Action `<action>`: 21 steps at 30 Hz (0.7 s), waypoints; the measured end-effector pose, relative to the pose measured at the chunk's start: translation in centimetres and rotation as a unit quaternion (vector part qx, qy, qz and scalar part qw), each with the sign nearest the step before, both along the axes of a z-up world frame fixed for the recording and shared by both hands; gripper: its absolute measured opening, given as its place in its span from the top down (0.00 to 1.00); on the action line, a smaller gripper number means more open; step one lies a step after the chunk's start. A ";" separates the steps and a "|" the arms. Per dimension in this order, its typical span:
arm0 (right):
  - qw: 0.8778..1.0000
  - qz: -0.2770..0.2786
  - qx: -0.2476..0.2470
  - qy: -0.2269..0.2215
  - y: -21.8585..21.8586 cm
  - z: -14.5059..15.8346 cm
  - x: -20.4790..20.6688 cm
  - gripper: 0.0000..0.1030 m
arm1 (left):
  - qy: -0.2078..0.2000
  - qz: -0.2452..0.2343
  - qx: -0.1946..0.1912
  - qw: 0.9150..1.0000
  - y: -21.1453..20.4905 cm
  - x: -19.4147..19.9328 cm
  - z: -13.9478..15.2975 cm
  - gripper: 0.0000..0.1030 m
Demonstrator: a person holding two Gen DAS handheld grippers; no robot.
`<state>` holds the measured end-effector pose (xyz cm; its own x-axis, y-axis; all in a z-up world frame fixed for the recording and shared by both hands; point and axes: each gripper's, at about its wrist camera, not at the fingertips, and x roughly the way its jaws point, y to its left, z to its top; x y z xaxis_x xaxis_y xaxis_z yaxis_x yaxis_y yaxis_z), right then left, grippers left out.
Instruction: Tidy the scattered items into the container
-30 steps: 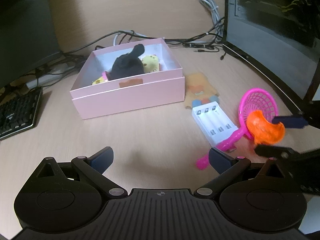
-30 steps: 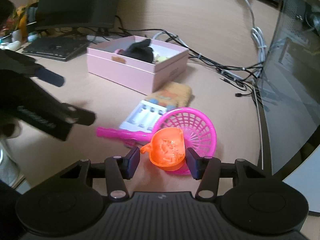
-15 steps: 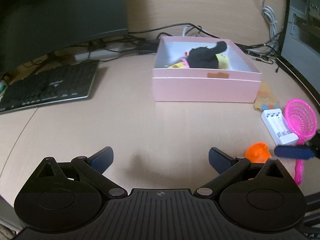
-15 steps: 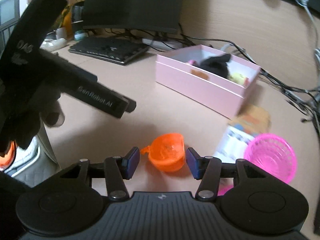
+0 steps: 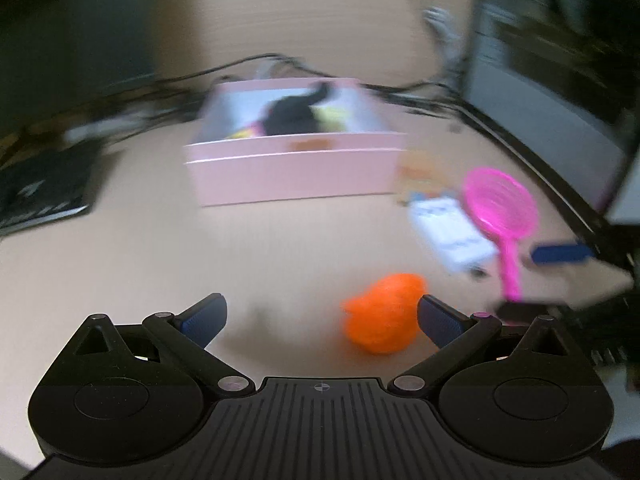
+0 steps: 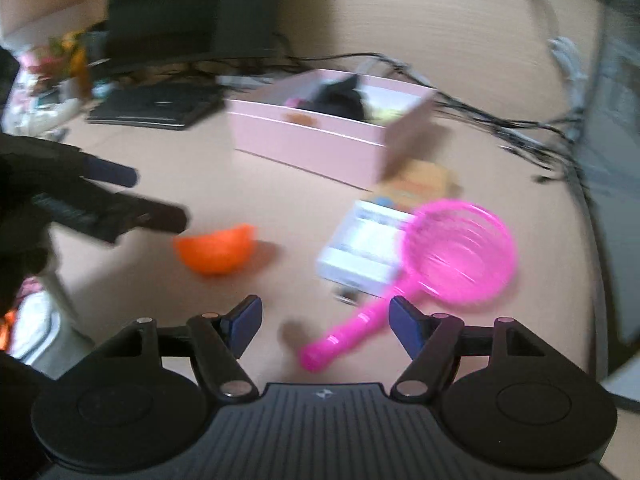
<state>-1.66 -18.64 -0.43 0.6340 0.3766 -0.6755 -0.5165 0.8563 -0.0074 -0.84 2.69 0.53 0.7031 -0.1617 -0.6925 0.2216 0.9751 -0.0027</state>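
Two grippers open: the right gripper (image 6: 324,320), clamped on the orange cup (image 6: 218,250) a second ago, has just spread, leaving it on the desk (image 6: 280,208), short of the pink box (image 6: 320,136), beside the left gripper (image 5: 320,316)

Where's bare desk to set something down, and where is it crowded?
Free: the desk between the keyboard, the pink box and the orange cup. Crowded: right of the box, where the white charger, pink strainer and a tan item bunch together; cables lie behind the box.
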 end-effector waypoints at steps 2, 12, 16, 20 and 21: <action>1.000 -0.024 -0.008 -0.008 -0.9 -0.2 0.1 0.31 | -0.003 -0.019 0.023 1.000 -1.7 0.1 -0.6 0.00; 0.999 -0.034 0.008 -0.026 -0.1 0.3 -0.3 0.32 | -0.019 -0.019 0.072 0.997 -4.0 1.3 -2.2 0.00; 0.999 -0.030 -0.019 -0.024 1.6 -0.2 -0.2 0.32 | -0.021 -0.007 0.088 0.996 -3.2 1.6 -2.1 0.00; 0.998 -0.038 -0.045 -0.024 2.7 -0.7 -0.2 0.32 | -0.026 0.018 0.112 0.993 -2.1 1.7 -2.1 0.00; 0.998 -0.041 -0.048 -0.023 2.7 -0.8 -0.2 0.32 | -0.025 0.024 0.112 0.993 -1.8 1.8 -2.0 0.00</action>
<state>-1.85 -15.90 -1.19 0.6909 0.2569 -0.6757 -0.4420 0.8898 -0.1136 0.94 0.93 -1.48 0.7401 0.0265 -0.6720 0.1695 0.9596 0.2245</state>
